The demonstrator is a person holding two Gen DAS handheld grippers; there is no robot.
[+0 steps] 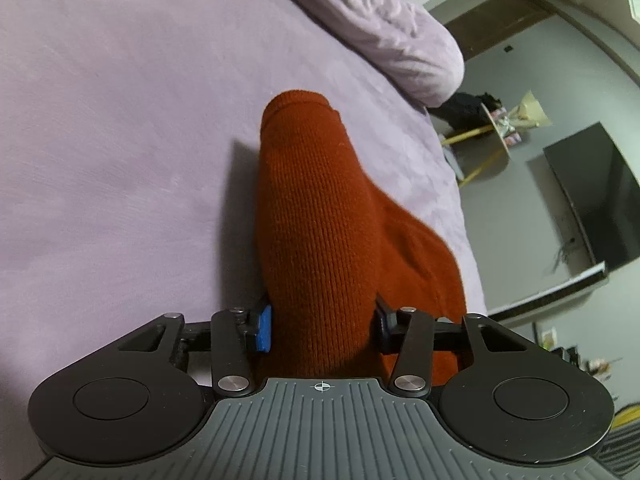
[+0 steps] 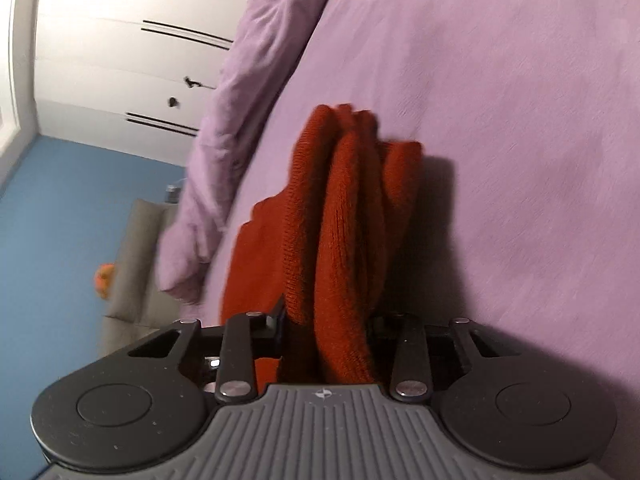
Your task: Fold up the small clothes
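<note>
A rust-red knit garment (image 1: 316,200) lies bunched on the lilac bedsheet (image 1: 120,120) and runs back between the fingers of my left gripper (image 1: 324,320). The blue pad (image 1: 264,328) presses its left side, and the other finger touches its right side, so the gripper is shut on the cloth. In the right wrist view the same garment (image 2: 348,200) stands in thick folds on the sheet (image 2: 520,120). My right gripper (image 2: 328,320) is shut on these folds, which fill the gap between its fingers. The fingertips themselves are hidden by the cloth.
A crumpled lilac duvet (image 1: 400,32) lies along the bed's far side (image 2: 248,80). Beyond the bed edge are a dark TV (image 1: 592,192) and a round side table with a bouquet (image 1: 504,128). The other side shows white wardrobe doors (image 2: 120,40), blue floor (image 2: 60,240) and a grey seat (image 2: 136,260).
</note>
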